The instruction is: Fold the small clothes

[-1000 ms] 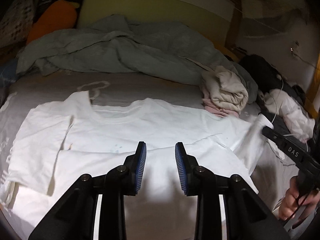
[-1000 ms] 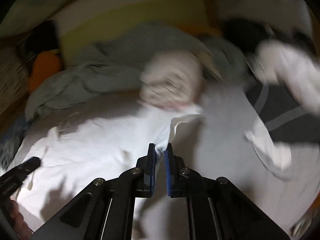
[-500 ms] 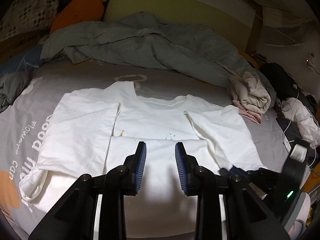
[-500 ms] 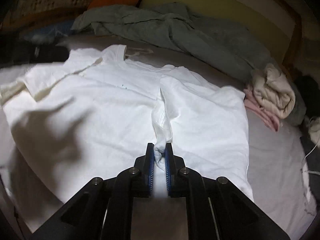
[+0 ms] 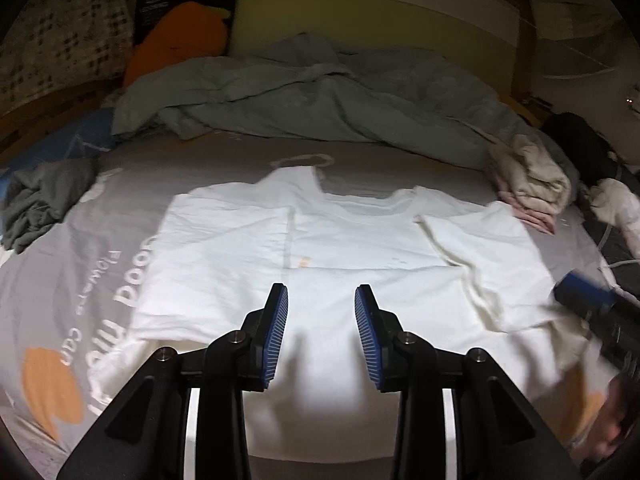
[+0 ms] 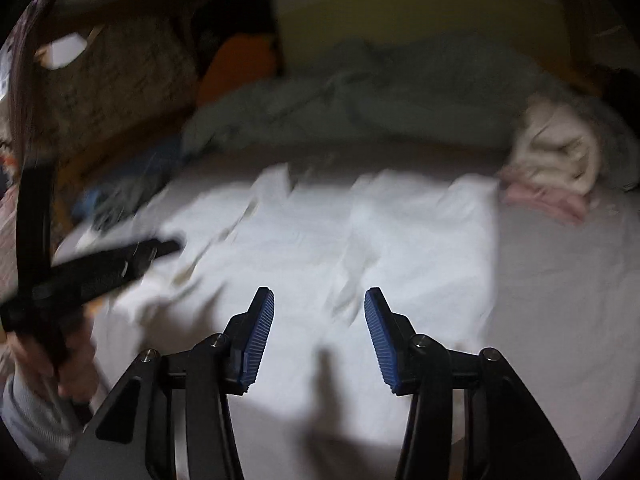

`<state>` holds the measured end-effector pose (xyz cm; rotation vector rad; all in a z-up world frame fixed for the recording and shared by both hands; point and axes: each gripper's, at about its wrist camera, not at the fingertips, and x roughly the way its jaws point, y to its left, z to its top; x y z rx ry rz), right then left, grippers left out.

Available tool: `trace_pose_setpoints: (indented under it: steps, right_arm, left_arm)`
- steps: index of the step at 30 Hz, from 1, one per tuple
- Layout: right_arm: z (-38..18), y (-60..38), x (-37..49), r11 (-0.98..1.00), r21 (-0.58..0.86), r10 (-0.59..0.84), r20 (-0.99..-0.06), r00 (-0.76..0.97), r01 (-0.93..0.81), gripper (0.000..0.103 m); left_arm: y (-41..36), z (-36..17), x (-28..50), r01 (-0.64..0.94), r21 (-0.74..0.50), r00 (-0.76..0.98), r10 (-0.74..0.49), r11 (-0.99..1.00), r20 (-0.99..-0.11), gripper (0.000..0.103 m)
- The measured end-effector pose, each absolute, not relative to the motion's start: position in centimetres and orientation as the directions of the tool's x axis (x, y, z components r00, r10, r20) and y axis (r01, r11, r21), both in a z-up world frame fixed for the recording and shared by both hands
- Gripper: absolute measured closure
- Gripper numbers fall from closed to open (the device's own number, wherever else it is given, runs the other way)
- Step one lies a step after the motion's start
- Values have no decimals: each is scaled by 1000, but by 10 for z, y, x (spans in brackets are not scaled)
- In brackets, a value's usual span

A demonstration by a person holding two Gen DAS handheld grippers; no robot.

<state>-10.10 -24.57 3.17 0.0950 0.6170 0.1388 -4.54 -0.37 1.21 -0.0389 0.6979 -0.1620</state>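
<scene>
A white T-shirt (image 5: 352, 248) lies flat on the grey bedsheet, both side parts folded in over its middle and the bottom folded up. It also shows, blurred, in the right wrist view (image 6: 360, 240). My left gripper (image 5: 321, 300) is open and empty, above the shirt's near middle. My right gripper (image 6: 319, 304) is open and empty, above the shirt's near edge; it also shows at the right edge of the left wrist view (image 5: 588, 292). The left gripper shows blurred at the left of the right wrist view (image 6: 120, 264).
A rumpled grey-green duvet (image 5: 320, 92) lies across the back of the bed. A pile of beige and pink clothes (image 5: 532, 184) sits at the right, a dark grey garment (image 5: 36, 204) at the left, an orange pillow (image 5: 180, 40) behind. Cables and dark clothes (image 5: 616, 240) lie far right.
My right gripper has let go of the shirt's right side, now laid over the middle, and opened and pulled back. The left gripper has drawn back a little, still open.
</scene>
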Motion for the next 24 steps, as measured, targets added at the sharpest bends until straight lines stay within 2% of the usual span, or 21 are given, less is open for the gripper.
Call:
trace_pose_setpoints:
  steps: [2, 5, 8, 10, 13, 16, 18, 19, 20, 24]
  right_arm:
    - [27, -251, -78, 994, 108, 83, -628, 774, -18, 54]
    - [6, -256, -56, 985, 171, 112, -689, 716, 10, 54]
    - [-19, -254, -53, 981, 191, 134, -739, 660, 14, 54]
    - [-18, -254, -61, 982, 191, 152, -737, 659, -14, 54]
    - [8, -266, -72, 976, 214, 174, -701, 692, -28, 54]
    - [46, -293, -76, 979, 205, 129, -629, 766, 3, 54]
    - [66, -315, -63, 983, 180, 89, -617, 782, 30, 54]
    - [70, -323, -53, 984, 171, 76, -626, 776, 42, 56]
    - [73, -332, -42, 984, 172, 76, -637, 767, 45, 65]
    - [59, -356, 20, 970, 242, 150, -705, 693, 36, 88]
  left_arm:
    - [7, 9, -39, 105, -119, 743, -157, 987, -651, 69]
    - [14, 7, -36, 107, -158, 727, -185, 982, -661, 69]
    - [1, 3, -37, 184, -207, 685, -276, 961, -674, 69]
    - [-15, -2, -36, 248, -252, 637, -353, 936, -685, 69]
    - [-49, -6, -36, 302, -228, 632, -373, 926, -679, 69]
    - [-84, -3, -29, 376, -256, 613, -446, 891, -652, 69]
    - [-105, -2, -18, 420, -309, 561, -512, 853, -650, 69]
    - [-117, -2, -12, 423, -319, 544, -519, 848, -659, 69]
    - [-127, -4, -5, 417, -306, 536, -504, 856, -678, 69]
    - [-153, -20, 14, 355, -178, 533, -356, 918, -768, 71]
